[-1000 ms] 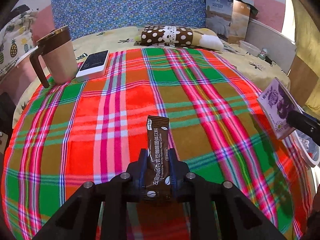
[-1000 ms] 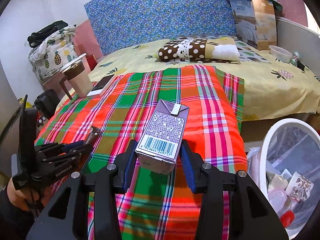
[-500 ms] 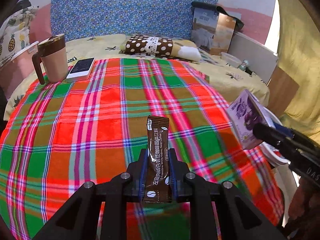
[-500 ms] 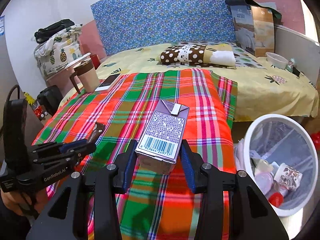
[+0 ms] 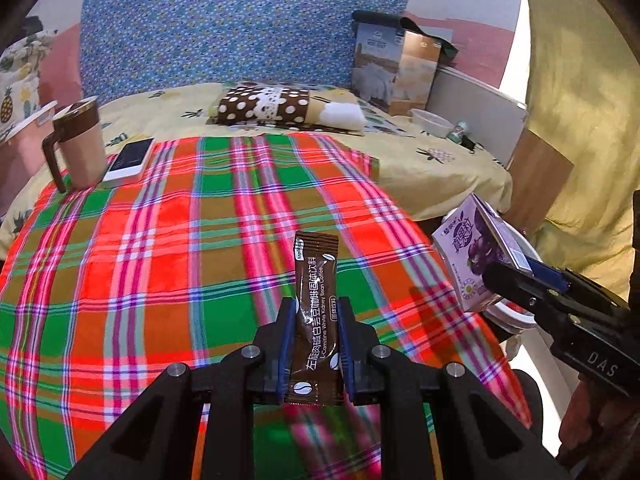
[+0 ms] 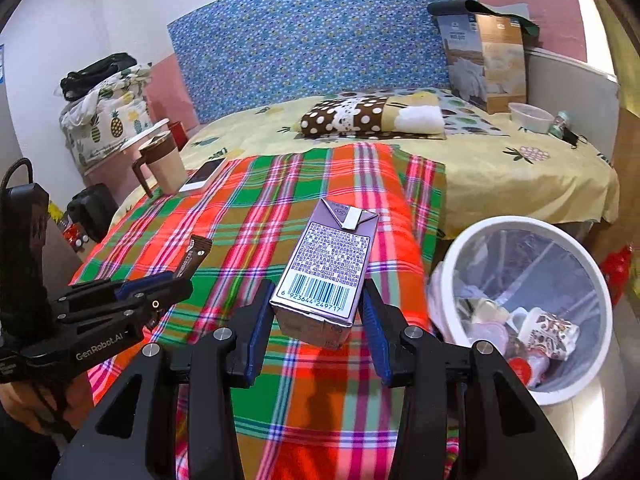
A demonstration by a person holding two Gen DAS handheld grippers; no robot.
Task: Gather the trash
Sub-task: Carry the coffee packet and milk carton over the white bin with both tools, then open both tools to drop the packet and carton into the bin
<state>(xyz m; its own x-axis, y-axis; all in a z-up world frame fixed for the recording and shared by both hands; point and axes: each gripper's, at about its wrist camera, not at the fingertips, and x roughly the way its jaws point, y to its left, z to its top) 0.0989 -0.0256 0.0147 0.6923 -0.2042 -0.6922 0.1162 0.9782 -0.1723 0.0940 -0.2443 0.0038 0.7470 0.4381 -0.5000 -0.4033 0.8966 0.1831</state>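
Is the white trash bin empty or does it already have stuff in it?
Not empty: the white trash bin already holds a patterned cup and other litter.

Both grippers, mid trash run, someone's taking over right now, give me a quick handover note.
Left gripper: shut on the brown coffee sachet, held over the plaid blanket.
Right gripper: shut on the purple drink carton, at the blanket's edge beside the white trash bin.
Done: both pieces are picked up; the bin already holds other trash, including a paper cup.
Left: carry the carton and the sachet over the bin and release each into it. The mug and phone at the blanket's far corner do not look like trash; probably leave them.
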